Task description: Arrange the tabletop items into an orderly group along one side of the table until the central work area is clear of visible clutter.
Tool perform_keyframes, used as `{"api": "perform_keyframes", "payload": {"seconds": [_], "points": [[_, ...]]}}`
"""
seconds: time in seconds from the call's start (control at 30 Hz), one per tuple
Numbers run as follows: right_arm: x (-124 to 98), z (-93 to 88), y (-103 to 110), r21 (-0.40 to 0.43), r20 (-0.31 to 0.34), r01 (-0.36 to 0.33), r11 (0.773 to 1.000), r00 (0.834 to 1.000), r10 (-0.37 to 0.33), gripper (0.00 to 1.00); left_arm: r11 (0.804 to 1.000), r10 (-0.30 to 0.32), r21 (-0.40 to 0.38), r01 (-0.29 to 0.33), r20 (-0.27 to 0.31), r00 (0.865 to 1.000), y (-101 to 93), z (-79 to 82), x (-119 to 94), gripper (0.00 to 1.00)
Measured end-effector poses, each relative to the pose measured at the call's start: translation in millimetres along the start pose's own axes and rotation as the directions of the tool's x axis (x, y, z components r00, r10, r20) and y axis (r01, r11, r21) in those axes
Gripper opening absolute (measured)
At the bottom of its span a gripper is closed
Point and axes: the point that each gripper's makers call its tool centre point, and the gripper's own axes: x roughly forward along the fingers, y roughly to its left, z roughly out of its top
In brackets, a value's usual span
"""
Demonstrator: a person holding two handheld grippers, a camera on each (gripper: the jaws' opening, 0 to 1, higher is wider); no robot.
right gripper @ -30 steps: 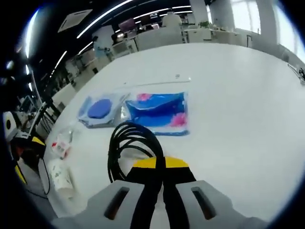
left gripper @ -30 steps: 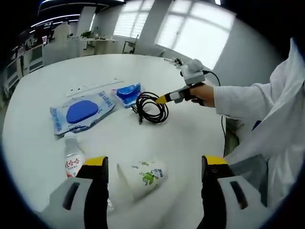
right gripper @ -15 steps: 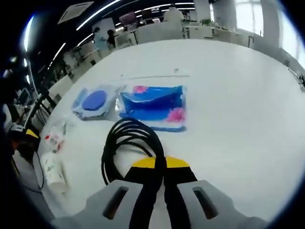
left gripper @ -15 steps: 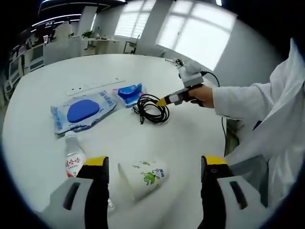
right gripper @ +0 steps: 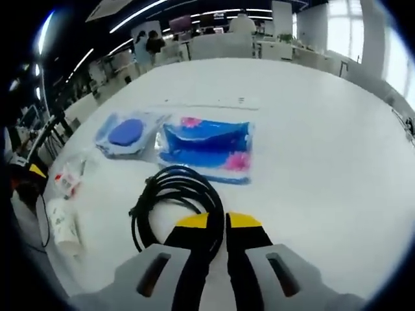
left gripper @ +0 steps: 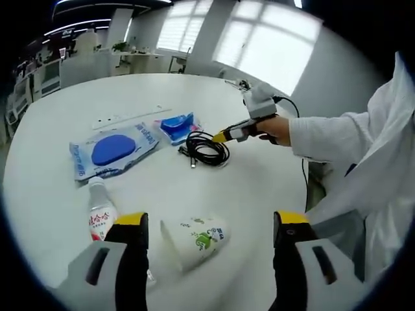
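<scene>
A coiled black cable (left gripper: 206, 149) lies on the white table (left gripper: 259, 188) beside a small blue pack (left gripper: 175, 124). A sleeved hand holds my right gripper (left gripper: 224, 135) at the coil's right edge. In the right gripper view that gripper (right gripper: 219, 221) is shut on the black cable (right gripper: 175, 194), whose loop runs between the yellow tips. My left gripper (left gripper: 209, 220) stands open close to the table's near edge. Just past its jaws a paper cup (left gripper: 198, 240) lies on its side, with a water bottle (left gripper: 98, 214) to its left.
A large blue pack (left gripper: 110, 152) lies left of the cable, and a white power strip (left gripper: 130, 116) sits behind it. The right gripper view has the blue-pink pack (right gripper: 204, 142), the round-patch pack (right gripper: 126, 133), the bottle (right gripper: 68, 181) and the cup (right gripper: 58, 223).
The right gripper has drawn the cable coil a little closer to the blue packs. The left gripper has stayed put.
</scene>
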Motion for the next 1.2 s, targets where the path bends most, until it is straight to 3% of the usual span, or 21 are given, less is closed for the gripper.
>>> {"api": "perform_keyframes", "payload": {"seconds": [1.2], "points": [[-21,6.9,1,-0.006,0.059,0.001,1.000,0.998,-0.001,0.34,1.000,0.015,0.005,-0.015,0.023,1.000,-4.6,2.8,-10,0.82]]}}
